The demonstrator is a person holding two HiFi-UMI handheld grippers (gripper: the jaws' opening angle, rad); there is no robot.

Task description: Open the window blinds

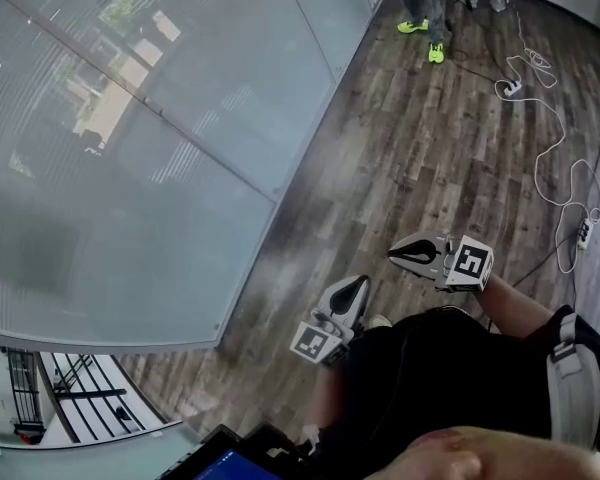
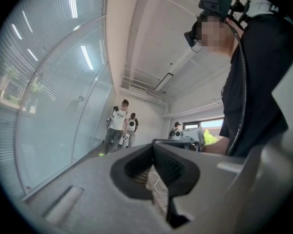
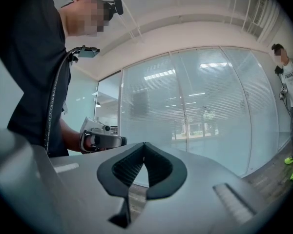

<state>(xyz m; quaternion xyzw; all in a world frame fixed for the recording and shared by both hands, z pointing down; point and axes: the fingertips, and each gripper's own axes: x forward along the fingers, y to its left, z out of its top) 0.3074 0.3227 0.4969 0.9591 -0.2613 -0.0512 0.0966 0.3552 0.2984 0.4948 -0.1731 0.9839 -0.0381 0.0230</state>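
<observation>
- Head view: approach looks to be the step in hand. We hold the left gripper (image 1: 352, 290) and the right gripper (image 1: 408, 253) low by our body, over the wood floor (image 1: 410, 148). Both are well apart from the window blinds (image 1: 130, 148), which hang shut behind the glass wall (image 1: 280, 68) at the left
- Head view, the room: white cables (image 1: 555, 158) trail over the boards at the right, and a bystander (image 1: 427, 8) stands far along the glass. We judge that footing needs care as we close in
- Left gripper view: the fingers are pressed together with nothing between them. The slats fill the left side, still distant. We see no cord or wand, so finding the control likely comes first
- Right gripper view: these fingers are also pressed together and empty, with the blinds across the room ahead. We would have to spread one pair before taking hold of any cord
</observation>
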